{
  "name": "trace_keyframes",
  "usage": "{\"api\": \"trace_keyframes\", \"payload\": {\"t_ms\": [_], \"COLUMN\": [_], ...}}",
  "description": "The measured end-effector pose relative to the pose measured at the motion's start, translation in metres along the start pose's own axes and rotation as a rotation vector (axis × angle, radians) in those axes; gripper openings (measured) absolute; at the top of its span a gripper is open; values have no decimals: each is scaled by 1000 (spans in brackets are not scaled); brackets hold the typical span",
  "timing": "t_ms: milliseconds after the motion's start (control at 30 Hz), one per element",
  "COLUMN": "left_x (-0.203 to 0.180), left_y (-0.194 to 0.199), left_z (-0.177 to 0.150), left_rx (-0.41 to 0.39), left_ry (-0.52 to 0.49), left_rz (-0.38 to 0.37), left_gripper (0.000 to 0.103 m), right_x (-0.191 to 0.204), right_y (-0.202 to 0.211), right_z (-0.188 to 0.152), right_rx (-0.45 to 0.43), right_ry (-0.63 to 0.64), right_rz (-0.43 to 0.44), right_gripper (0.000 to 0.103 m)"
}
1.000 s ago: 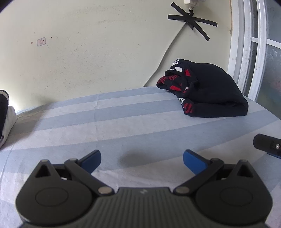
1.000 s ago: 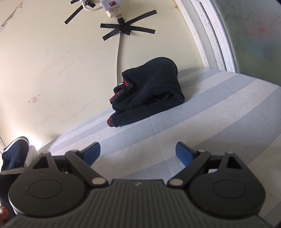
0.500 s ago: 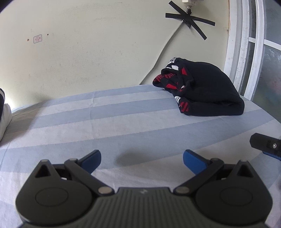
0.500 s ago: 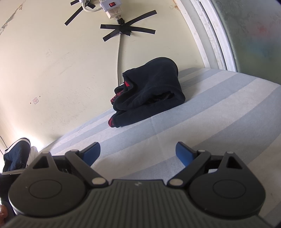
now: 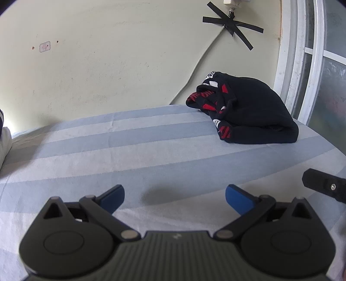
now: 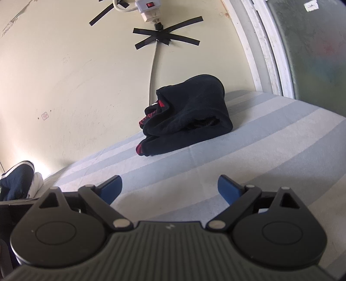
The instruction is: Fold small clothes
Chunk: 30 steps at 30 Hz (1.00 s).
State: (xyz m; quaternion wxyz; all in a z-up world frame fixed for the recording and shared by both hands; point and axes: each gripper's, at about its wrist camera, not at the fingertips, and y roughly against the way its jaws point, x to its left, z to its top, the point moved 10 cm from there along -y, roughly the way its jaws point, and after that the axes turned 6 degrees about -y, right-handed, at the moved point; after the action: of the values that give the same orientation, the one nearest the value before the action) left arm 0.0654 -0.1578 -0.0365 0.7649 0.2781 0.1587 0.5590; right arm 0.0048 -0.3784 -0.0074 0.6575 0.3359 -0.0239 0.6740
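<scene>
A folded black garment with red and white markings [image 5: 248,112] lies at the far right of the striped bed surface [image 5: 129,151], near the wall. It also shows in the right wrist view [image 6: 190,116], ahead of the fingers. My left gripper [image 5: 174,195] is open and empty, low over the sheet, well short of the garment. My right gripper [image 6: 170,187] is open and empty, also short of the garment. Part of the right gripper shows at the right edge of the left wrist view [image 5: 324,187].
More clothes, dark blue and white [image 6: 19,181], lie at the far left edge of the bed. A cream wall [image 5: 108,64] runs behind the bed, with a taped cable [image 6: 154,56] and a power strip [image 6: 149,8]. A white window frame [image 5: 302,64] stands at the right.
The left gripper's view has shifted slightly, the garment sitting a little further left in the frame. The right gripper has barely moved. Both stay open and empty.
</scene>
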Motion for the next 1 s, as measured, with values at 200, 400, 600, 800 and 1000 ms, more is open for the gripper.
{"api": "trace_keyframes", "payload": {"t_ms": [200, 400, 600, 800, 1000], "left_x": [1, 1, -2, -2, 4], "left_y": [-1, 3, 10, 10, 8], "left_z": [0, 2, 6, 6, 6], "left_rx": [3, -19, -56, -49, -53], "left_ry": [12, 17, 15, 16, 22], "left_rz": [-3, -14, -20, -14, 25], "left_gripper": [103, 103, 103, 103, 103], "right_x": [0, -3, -6, -6, -6], "right_y": [0, -2, -2, -3, -2], "right_z": [0, 0, 1, 0, 1], "right_rx": [0, 16, 15, 20, 15], "right_ry": [1, -26, -41, -39, -43], "right_rz": [1, 2, -8, -11, -4], "right_gripper": [97, 97, 97, 97, 97]}}
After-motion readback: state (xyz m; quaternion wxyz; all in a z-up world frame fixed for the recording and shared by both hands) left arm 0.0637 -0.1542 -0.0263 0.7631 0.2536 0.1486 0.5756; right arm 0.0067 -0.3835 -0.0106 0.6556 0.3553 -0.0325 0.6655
